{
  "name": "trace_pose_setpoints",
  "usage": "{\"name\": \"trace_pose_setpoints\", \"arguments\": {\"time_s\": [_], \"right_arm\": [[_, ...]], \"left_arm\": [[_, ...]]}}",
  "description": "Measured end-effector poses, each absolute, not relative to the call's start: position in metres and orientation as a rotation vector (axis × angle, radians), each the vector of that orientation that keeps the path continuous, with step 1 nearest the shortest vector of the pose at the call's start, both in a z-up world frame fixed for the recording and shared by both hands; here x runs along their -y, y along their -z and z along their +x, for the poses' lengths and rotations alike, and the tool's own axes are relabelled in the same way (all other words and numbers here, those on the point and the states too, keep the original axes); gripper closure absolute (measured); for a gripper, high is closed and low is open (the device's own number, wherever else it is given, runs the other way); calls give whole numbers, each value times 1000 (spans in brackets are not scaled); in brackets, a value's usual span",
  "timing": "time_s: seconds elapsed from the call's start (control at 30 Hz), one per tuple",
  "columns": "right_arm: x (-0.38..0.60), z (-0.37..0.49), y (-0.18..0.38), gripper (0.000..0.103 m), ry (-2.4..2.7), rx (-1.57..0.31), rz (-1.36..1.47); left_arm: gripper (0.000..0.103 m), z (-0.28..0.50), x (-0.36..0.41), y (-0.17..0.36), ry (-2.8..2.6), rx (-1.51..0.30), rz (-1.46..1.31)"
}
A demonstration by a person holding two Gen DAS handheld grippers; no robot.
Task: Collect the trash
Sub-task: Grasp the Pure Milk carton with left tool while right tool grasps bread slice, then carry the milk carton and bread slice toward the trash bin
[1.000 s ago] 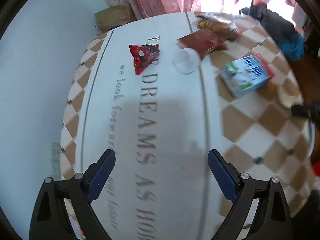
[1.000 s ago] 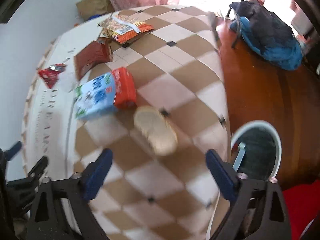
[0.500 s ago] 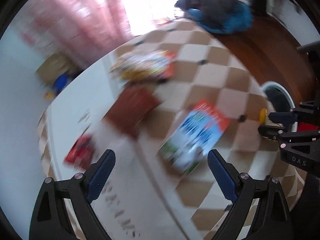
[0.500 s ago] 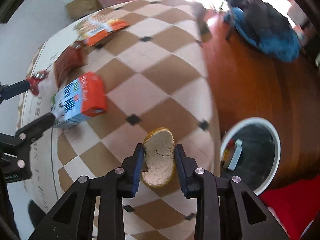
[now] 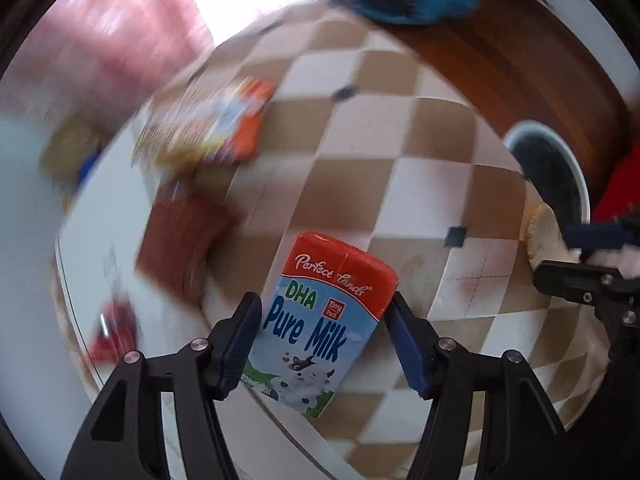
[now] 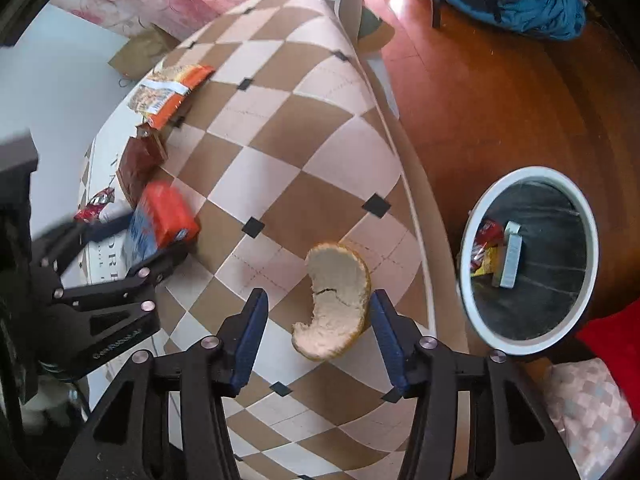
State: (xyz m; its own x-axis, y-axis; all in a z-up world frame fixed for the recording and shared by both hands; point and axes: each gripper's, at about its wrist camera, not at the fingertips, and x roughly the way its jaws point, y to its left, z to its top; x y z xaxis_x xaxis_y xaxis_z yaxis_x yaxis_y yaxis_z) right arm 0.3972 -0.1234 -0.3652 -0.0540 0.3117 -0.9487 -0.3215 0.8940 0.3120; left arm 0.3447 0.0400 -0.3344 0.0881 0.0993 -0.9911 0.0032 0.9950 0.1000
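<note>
Left wrist and right wrist: milk carton framed, peel between parted pads

Left wrist view: motion blur smears everything beyond the fingers. The orange snack bag (image 5: 208, 128), the brown packet (image 5: 180, 236) and the red wrapper (image 5: 114, 330) on the left are only colour patches, with no print readable. The white-rimmed bin (image 5: 550, 176) is partly cut off at the right. Half a second ago the left hand-held gripper (image 5: 322, 344) stood wide open with the milk carton (image 5: 320, 332) ahead of it; now the blue pads flank the carton on both sides. The right pad looks to be against its red end, but contact on the left side is unclear, so I cannot tell whether it is gripped. The carton lies on the checked tabletop (image 5: 400, 128). The right hand-held gripper enters at the right edge with the pale peel.

Right wrist view: sharp here. Half a second ago the right hand-held gripper (image 6: 316, 320) was clamped on the citrus peel (image 6: 336, 304); now its pads stand apart, with a clear gap on the left. The peel sits between them near the tabletop (image 6: 280, 128) edge, its rim just beside the right pad; touching cannot be told. To the right, on the wooden floor (image 6: 480, 100), the bin (image 6: 468, 256) holds wrappers and a small box. To the left, the left hand-held gripper (image 6: 160, 236) is blurred around the carton (image 6: 160, 220).
</note>
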Motion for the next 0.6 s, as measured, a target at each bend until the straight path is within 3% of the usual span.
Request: {"name": "trace_pose_setpoints", "arguments": {"time_s": [0.17, 0.27, 0.3, 0.47, 0.57, 0.6], "right_arm": [[114, 393, 365, 48, -467, -1501, -100], [109, 389, 375, 50, -434, -1484, -154], [107, 387, 379, 56, -418, -1467, -182], [103, 379, 379, 60, -400, -1403, -218], [104, 376, 377, 70, -390, -1374, -247], [105, 375, 376, 72, -392, -1367, -249]], "left_arm": [[43, 310, -74, 330, -239, -1475, -275], [42, 301, -82, 330, -296, -1432, -344], [42, 300, -84, 332, -298, -1426, -346], [42, 307, -66, 345, -290, -1441, -239], [43, 308, -60, 346, -291, -1423, -191], [51, 306, -58, 345, -297, -1415, -184]]}}
